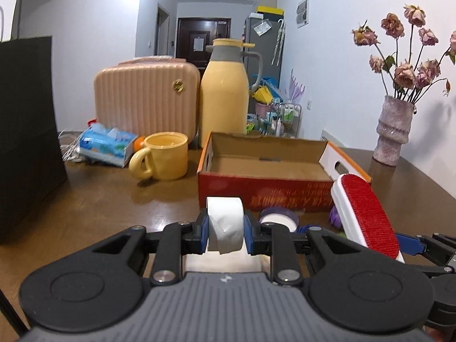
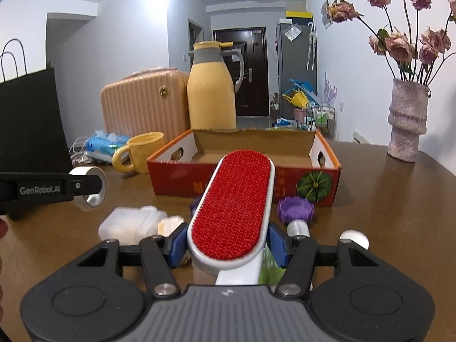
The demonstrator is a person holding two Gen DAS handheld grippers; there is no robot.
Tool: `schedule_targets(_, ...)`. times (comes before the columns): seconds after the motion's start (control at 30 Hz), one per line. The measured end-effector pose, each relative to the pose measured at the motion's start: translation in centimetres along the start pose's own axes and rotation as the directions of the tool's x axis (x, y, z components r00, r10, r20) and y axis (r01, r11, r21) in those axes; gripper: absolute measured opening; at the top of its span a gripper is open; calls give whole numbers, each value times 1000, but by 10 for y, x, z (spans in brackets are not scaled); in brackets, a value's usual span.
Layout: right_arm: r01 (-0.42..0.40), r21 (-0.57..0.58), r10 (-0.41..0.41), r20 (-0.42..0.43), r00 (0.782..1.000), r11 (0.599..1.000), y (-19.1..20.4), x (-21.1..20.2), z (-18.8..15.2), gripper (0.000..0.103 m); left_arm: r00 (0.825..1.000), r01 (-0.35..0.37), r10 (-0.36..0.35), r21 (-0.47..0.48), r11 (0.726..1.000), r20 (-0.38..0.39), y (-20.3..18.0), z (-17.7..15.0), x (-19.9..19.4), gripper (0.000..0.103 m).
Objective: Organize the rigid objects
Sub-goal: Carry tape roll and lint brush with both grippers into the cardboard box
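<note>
My left gripper [image 1: 225,235] is shut on a white tape roll [image 1: 225,222], held above the table in front of the open red cardboard box [image 1: 265,191]. The roll also shows in the right wrist view [image 2: 95,186]. My right gripper [image 2: 228,249] is shut on a white lint brush with a red pad [image 2: 233,208], pointing toward the box [image 2: 182,182]. The brush also shows in the left wrist view [image 1: 366,216]. The box looks empty inside.
A purple lid [image 2: 295,208], a white plastic container [image 2: 131,222] and a small white spool [image 2: 297,226] lie on the brown table [image 2: 384,213]. Behind stand a yellow mug [image 1: 164,155], yellow thermos [image 1: 225,97], pink case [image 1: 145,99], tissue pack [image 1: 107,145], black bag [image 1: 27,131] and vase [image 1: 394,131].
</note>
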State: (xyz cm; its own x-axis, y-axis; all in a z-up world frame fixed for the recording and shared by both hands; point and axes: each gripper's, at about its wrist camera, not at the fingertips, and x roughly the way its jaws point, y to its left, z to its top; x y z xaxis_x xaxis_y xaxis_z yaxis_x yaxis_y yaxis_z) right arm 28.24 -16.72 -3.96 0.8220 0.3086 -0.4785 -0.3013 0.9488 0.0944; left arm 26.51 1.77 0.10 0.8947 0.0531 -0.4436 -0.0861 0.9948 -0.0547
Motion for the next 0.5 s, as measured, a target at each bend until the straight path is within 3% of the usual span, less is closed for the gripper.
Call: schedule_targets(0.5,10,35,-13,68,998,999,-20,31,51,58,997,42,-40,-40,998,58,-19,48,42,25)
